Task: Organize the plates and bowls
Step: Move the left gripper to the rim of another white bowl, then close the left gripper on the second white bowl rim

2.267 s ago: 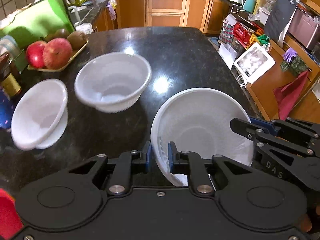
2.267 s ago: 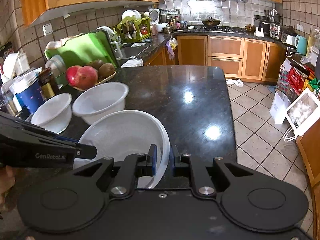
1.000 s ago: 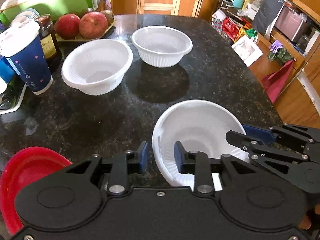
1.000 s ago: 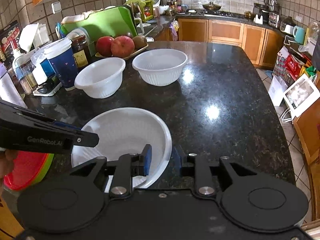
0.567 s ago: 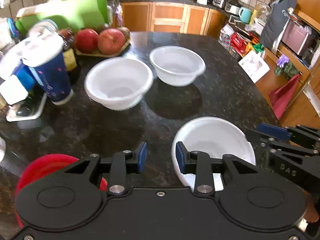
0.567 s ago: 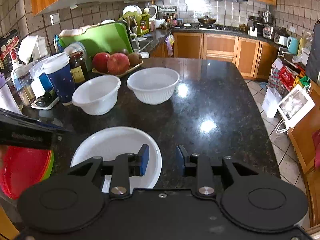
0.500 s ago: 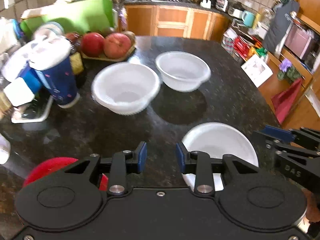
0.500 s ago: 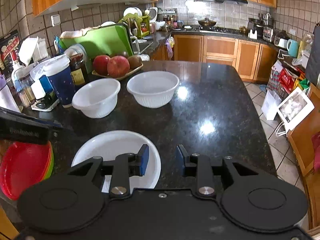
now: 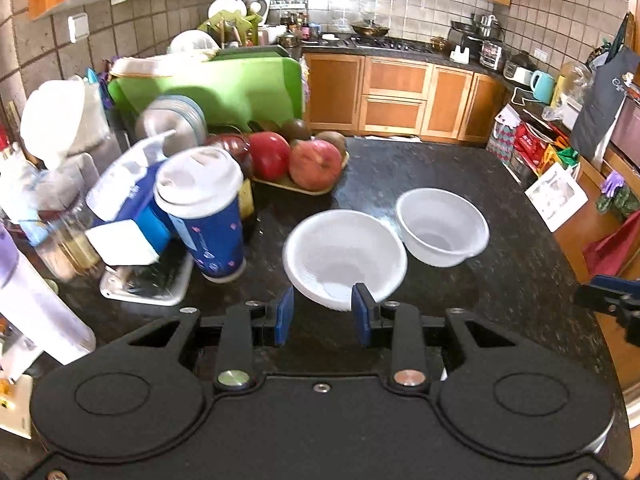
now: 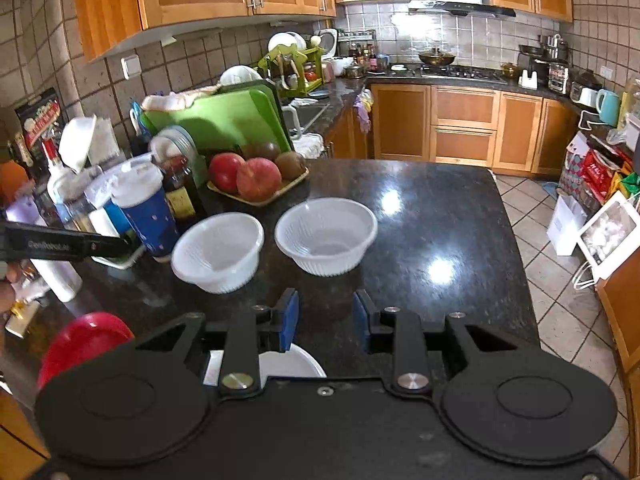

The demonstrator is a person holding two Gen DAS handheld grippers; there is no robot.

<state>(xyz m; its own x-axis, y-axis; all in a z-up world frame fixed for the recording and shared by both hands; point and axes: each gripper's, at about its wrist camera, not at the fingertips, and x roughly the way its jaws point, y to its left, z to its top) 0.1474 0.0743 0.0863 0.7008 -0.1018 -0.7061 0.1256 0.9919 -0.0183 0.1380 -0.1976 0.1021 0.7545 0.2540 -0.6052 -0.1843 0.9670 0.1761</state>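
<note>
your left gripper (image 9: 322, 314) with jaws apart and empty above the dark counter (image 9: 500, 280), your right gripper (image 10: 325, 319) also parted on nothing, two white bowls (image 10: 218, 252) (image 10: 326, 234) side by side ahead, white plate (image 10: 292, 364) under your right fingers, red plates (image 10: 82, 344) at the left edge

blurred, probably "GenRobot.AI", on left hand-held gripper (image 10: 64, 245)

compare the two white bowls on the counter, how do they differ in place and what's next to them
The left bowl sits beside the blue cup; the right bowl stands out on open counter. The left bowl is nearer the camera, the right bowl nearer the fruit tray. Both are white, ribbed, upright and empty.
</note>
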